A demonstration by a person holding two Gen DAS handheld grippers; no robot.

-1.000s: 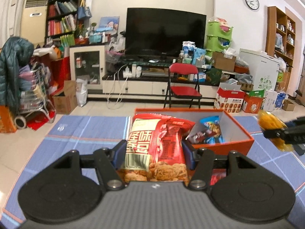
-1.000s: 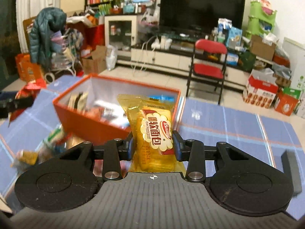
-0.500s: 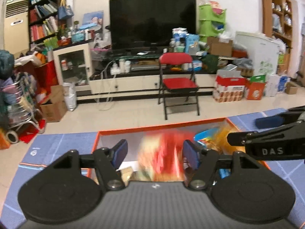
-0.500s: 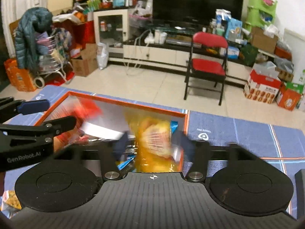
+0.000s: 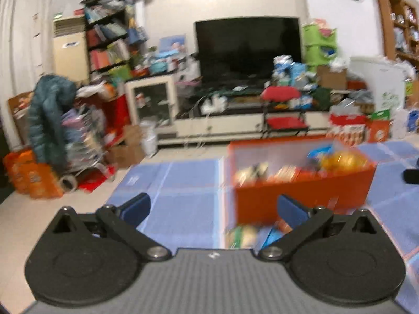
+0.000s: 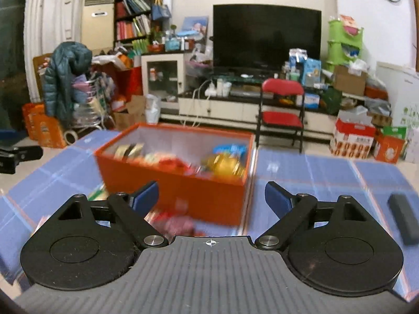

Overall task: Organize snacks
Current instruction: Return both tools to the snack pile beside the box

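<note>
An orange box [image 5: 301, 196] [image 6: 183, 188] stands on the blue checked cloth with several snack packs inside, among them a yellow bread pack [image 5: 343, 161] [image 6: 224, 166] at its right end. My left gripper [image 5: 213, 208] hangs in front of the box's left corner, its jaws opening wide with nothing between them. My right gripper [image 6: 212, 196] faces the box's front wall, its jaws also opening and empty. Blurred loose snacks [image 5: 243, 234] [image 6: 175, 221] lie on the cloth in front of the box. The tip of the left gripper [image 6: 18, 154] shows at the left edge of the right wrist view.
A dark flat bar [image 6: 403, 217] lies on the cloth at the right. Beyond the cloth [image 5: 183, 183] are a red folding chair [image 6: 282, 116], a television stand [image 6: 235, 104], and cluttered boxes and a coat rack [image 6: 65, 83] on the floor.
Both grippers let go of their packs over the box and opened. The red pack and the yellow bread pack now lie in the box. Both grippers drew back from it.
</note>
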